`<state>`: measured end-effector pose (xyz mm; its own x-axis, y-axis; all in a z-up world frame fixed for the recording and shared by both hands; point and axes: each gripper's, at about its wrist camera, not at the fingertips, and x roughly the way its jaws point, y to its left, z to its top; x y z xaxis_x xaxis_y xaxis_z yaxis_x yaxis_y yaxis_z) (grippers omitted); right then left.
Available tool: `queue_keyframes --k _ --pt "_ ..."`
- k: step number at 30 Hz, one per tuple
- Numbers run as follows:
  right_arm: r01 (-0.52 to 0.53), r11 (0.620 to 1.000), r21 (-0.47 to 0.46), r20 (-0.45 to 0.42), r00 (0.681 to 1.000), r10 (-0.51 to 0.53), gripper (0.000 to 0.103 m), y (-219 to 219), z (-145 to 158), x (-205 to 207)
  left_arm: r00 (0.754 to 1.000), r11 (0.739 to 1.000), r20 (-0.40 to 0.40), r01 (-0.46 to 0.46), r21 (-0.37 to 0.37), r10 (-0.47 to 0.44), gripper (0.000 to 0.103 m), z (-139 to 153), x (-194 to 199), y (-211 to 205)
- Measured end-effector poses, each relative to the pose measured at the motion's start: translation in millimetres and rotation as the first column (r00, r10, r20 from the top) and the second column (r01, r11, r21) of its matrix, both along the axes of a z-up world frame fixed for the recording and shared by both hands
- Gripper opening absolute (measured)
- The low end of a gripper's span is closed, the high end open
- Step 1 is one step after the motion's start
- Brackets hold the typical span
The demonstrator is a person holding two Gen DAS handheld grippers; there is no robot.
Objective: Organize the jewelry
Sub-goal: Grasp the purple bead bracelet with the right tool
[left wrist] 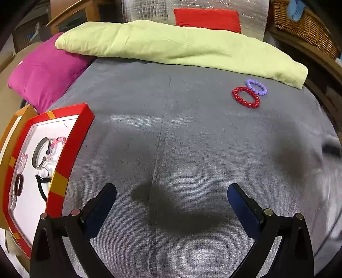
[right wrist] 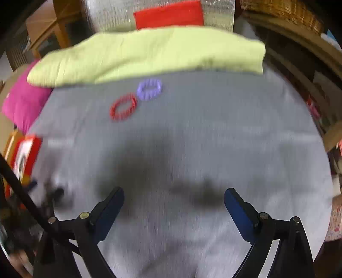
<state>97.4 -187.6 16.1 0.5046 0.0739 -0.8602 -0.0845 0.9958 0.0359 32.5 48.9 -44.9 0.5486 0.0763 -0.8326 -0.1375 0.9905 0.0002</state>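
Observation:
A red bead bracelet [left wrist: 246,97] and a purple bead bracelet [left wrist: 257,87] lie side by side on the grey cloth surface [left wrist: 171,139], far right in the left wrist view. Both show blurred in the right wrist view, red [right wrist: 123,107] and purple [right wrist: 150,89], ahead and to the left. A red-rimmed box [left wrist: 71,147] at the left holds several bracelets and bangles; it also shows in the right wrist view [right wrist: 26,157]. My left gripper [left wrist: 171,193] is open and empty above the cloth, beside the box. My right gripper [right wrist: 173,197] is open and empty.
A folded light-green cloth [left wrist: 171,45] lies across the back, a magenta cushion [left wrist: 42,79] at the back left, and a red patch on a silver sheet [left wrist: 207,19] behind. A wicker basket [left wrist: 305,25] stands at the back right. Wooden furniture surrounds the surface.

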Motion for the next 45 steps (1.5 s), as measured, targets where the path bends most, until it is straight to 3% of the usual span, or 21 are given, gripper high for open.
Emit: queue_keyframes --k 2,9,15,17,18,19,20,28,35,39,43,45 --pt "0.018 1.0 -0.017 -0.008 1.0 -0.018 0.096 1.2 3.3 29.0 1.0 1.0 -0.014 0.003 0.0 -0.003 0.103 -2.6 1.2 0.0" --pt "0.085 0.996 -0.026 -0.077 0.993 -0.086 0.06 21.4 -4.5 129.6 1.0 1.0 -0.03 -0.002 -0.021 0.001 0.103 -7.0 5.6 1.8" --pt "0.091 0.992 -0.091 -0.138 0.985 -0.103 0.048 53.3 -35.9 174.1 0.999 0.999 -0.033 -0.001 -0.035 0.0 0.103 -7.8 12.9 0.1" --pt "0.105 0.991 -0.079 -0.172 0.978 -0.118 0.039 52.3 -50.2 178.1 0.999 1.0 -0.032 -0.002 -0.031 0.001 0.103 -7.7 14.4 -0.3" --pt "0.101 0.992 -0.073 -0.148 0.983 -0.111 0.03 52.8 -48.2 174.3 1.0 0.999 -0.031 -0.003 -0.032 0.002 0.103 -7.5 14.3 -0.4" --pt "0.08 0.994 -0.073 -0.14 0.986 -0.089 0.014 54.5 -45.9 169.8 1.0 0.999 -0.029 -0.004 -0.036 0.003 0.103 -6.9 14.5 -0.2" --pt "0.071 0.995 -0.068 -0.13 0.988 -0.08 0.01 52.8 -42.3 161.3 1.0 0.999 -0.024 -0.006 -0.041 0.005 0.103 -5.9 14.5 0.5" --pt "0.085 0.992 0.093 -0.081 0.994 -0.078 0.01 -0.1 -25.7 76.6 1.0 1.0 -0.004 -0.01 -0.011 0.01 0.103 -6.6 11.9 -5.3" --pt "0.116 0.96 0.256 -0.07 0.992 -0.101 0.01 -47.5 -31.7 24.9 0.998 1.0 0.052 -0.019 0.019 0.018 0.103 -2.5 6.8 -10.6" --pt "0.108 0.974 0.201 -0.093 0.992 -0.091 0.012 -47.4 -55.6 23.4 0.996 1.0 0.087 -0.009 0.028 0.007 0.103 2.2 4.9 -15.6" --pt "0.04 0.995 0.089 -0.058 0.998 -0.035 0.016 -27.6 -51.6 25.6 0.992 0.998 0.128 -0.021 0.06 0.013 0.103 12.1 5.4 -18.3" --pt "0.04 0.994 0.098 -0.058 0.998 -0.035 0.019 -27.2 -54.1 27.6 0.989 0.998 0.146 -0.023 0.054 0.015 0.103 22.3 16.1 -20.8"
